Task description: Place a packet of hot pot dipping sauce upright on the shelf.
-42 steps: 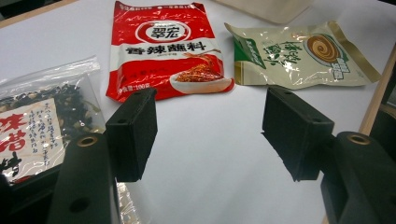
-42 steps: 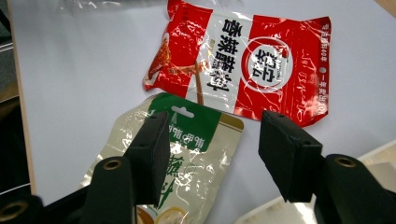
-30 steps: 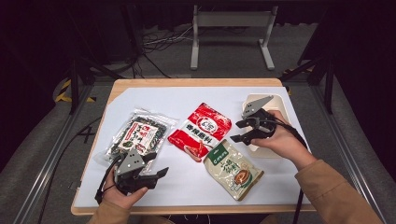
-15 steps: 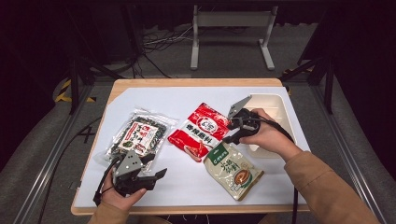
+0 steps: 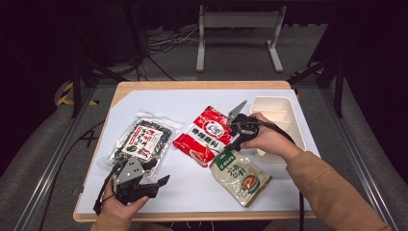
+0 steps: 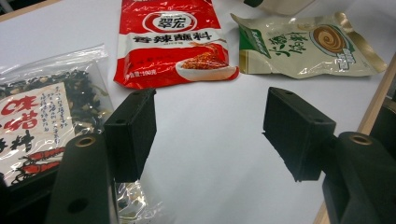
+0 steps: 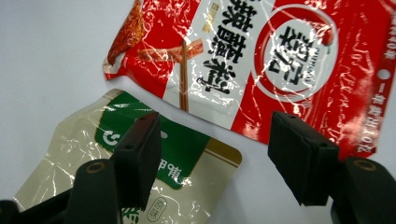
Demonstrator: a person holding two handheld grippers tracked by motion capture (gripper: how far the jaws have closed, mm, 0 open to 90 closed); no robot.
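My right gripper (image 5: 235,129) hangs over the glossy red seasoning pouch (image 5: 206,134) and the top corner of the beige-and-green sauce pouch (image 5: 239,176); its jaws have just been opening and stand apart, gripping nothing. Both pouches lie flat on the white-topped bench (image 5: 159,103). My left gripper (image 5: 150,176) sits near the clear dried-seaweed bag (image 5: 142,139), jaws apart and empty.
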